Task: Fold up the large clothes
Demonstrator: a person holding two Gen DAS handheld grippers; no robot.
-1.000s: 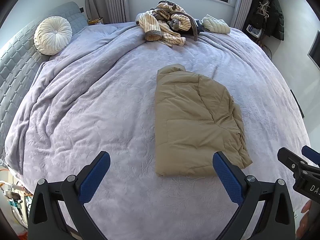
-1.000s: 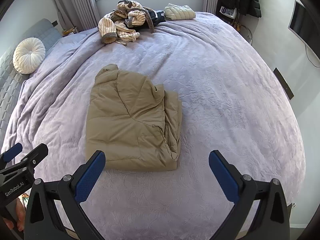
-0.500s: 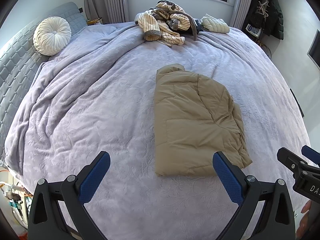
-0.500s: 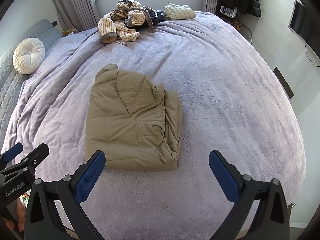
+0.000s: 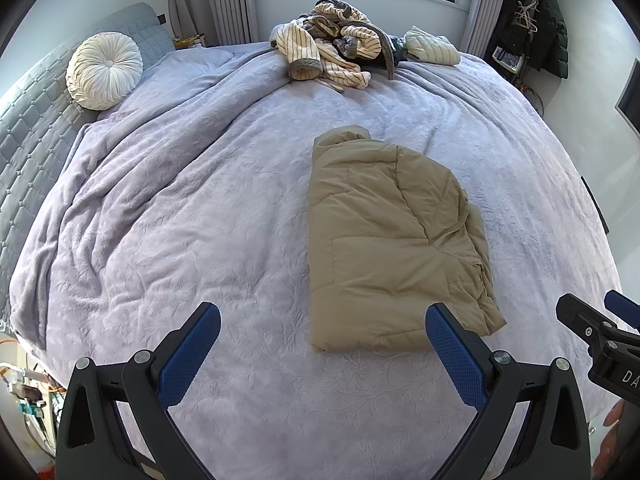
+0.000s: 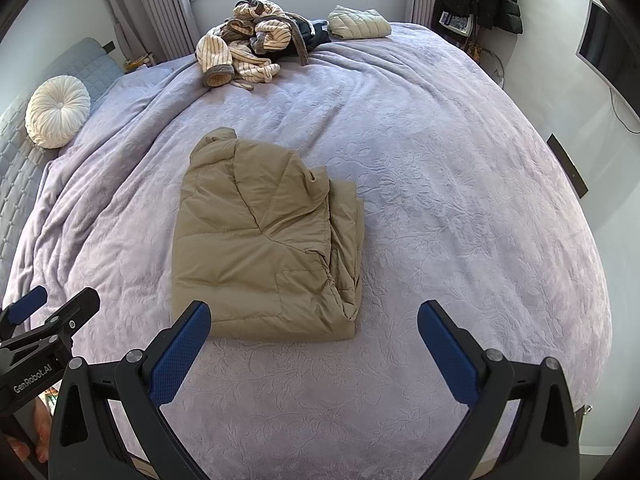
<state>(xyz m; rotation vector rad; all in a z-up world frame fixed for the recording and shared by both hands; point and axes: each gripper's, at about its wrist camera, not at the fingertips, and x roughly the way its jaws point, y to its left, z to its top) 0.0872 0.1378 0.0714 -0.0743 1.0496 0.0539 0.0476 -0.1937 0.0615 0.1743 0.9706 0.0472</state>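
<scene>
Tan puffer jacket (image 5: 392, 248) lies folded to a compact rectangle mid-bed, toward the near edge of the lilac bedspread (image 5: 180, 220). Left gripper (image 5: 320, 354) and right gripper (image 6: 314, 352) hang above the near edge, jaws wide apart, holding nothing. Striped garment pile (image 6: 244, 52) waits at the far edge. Judgement: if another fold follows, pinch both near corners through all layers and lift evenly so the padding doesn't slide.

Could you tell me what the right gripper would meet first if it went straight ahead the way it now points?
Probably the purple bedspread: the open right gripper aims just right of the folded tan jacket, though depth is unclear.
</scene>
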